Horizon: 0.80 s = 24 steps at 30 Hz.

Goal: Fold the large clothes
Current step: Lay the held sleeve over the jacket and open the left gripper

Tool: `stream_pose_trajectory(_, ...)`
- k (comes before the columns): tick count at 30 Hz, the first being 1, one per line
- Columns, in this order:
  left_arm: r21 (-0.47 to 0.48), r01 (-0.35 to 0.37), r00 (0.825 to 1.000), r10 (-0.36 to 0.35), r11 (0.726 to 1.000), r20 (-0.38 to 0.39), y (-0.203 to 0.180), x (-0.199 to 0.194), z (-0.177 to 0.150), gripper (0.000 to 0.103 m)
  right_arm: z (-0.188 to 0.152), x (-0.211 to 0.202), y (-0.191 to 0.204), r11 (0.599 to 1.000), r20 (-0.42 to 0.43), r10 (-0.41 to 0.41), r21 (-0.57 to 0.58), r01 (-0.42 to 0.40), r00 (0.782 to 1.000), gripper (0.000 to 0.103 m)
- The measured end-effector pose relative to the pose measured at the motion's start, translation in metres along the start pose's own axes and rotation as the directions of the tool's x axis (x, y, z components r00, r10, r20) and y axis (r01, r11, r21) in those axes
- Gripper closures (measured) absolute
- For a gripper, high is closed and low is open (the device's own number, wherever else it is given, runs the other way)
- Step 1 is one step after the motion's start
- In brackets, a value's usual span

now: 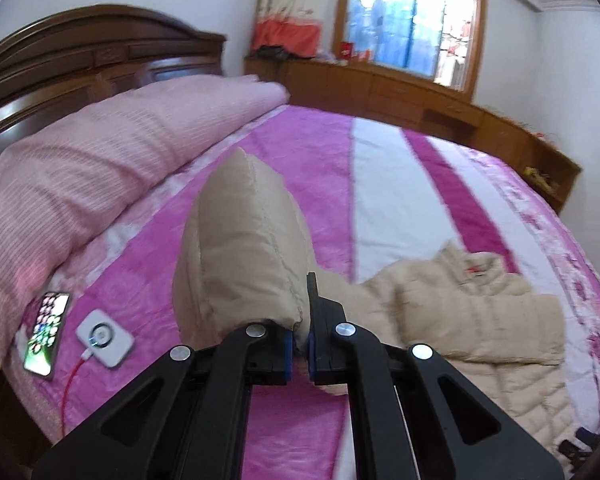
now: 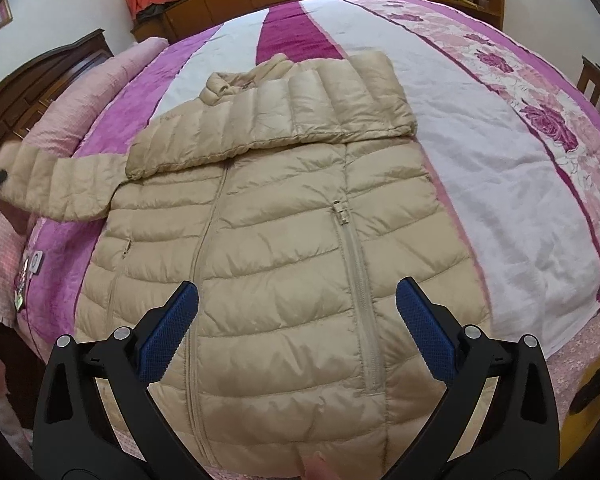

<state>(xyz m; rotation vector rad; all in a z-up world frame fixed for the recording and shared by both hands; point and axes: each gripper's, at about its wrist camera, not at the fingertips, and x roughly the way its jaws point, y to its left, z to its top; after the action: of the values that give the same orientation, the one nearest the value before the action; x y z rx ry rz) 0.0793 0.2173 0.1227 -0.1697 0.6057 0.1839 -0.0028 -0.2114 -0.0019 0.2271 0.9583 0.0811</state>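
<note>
A bedroom is lying around you: a wide bed [image 2: 480, 152] in a pink and white striped cover, a wooden headboard [image 1: 80, 52] to the left, a low cabinet [image 1: 380, 88] under the window. The beige jacket [image 2: 284, 264] is lying front-up in the middle of the bed, one sleeve already folded across the chest below the collar.

Your left gripper [image 1: 299, 350] is pinching the cuff of the other sleeve [image 1: 240, 248], jaws pressed together on the fabric, and holding it raised off the cover. Your right gripper [image 2: 298, 320] is hovering over the lower front, jaws spread wide and gripping nothing.

To do this fold well, you are probably wanting to carry the cuff across the chest and lay it on the folded sleeve, keeping the grip tight until the padding is resting flat. Puffy fabric springs back, so pressing the shoulder fold down with the right gripper may help.

Mind the left side: a phone [image 1: 47, 332] and a white charger [image 1: 105, 338] with its red cable are lying on the cover near the rolled pink quilt [image 1: 100, 168], close under the raised sleeve. The far half of the bed is offering plenty of open room.
</note>
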Motion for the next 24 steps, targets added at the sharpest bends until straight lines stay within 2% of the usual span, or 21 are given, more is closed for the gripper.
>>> stream_pose_trajectory(5,0.049,0.091,0.996,-0.092,0.995,0.02,-0.051,-0.011,0.006,0.097,0.003,-0.008,-0.007,1.0,0.022,-0.013,-0.004,0.013,1.0,0.005)
stream_pose_trajectory(11,0.072,0.175,0.984,-0.175,0.982,-0.007,-0.102,-0.007,0.001,0.097,0.011,-0.009,-0.019,0.999,0.02,-0.033,0.003,0.033,0.999,0.005)
stream_pose_trajectory(19,0.072,0.29,0.955,-0.283,0.954,-0.092,-0.161,0.014,-0.025,0.097,0.016,-0.016,-0.03,0.999,0.033,-0.045,0.008,0.045,0.998,0.005)
stream_pose_trajectory(24,0.089,0.33,0.934,-0.312,0.94,-0.171,-0.191,0.037,-0.054,0.097,0.019,-0.008,-0.037,0.998,0.019,-0.061,0.006,0.061,0.998,0.005)
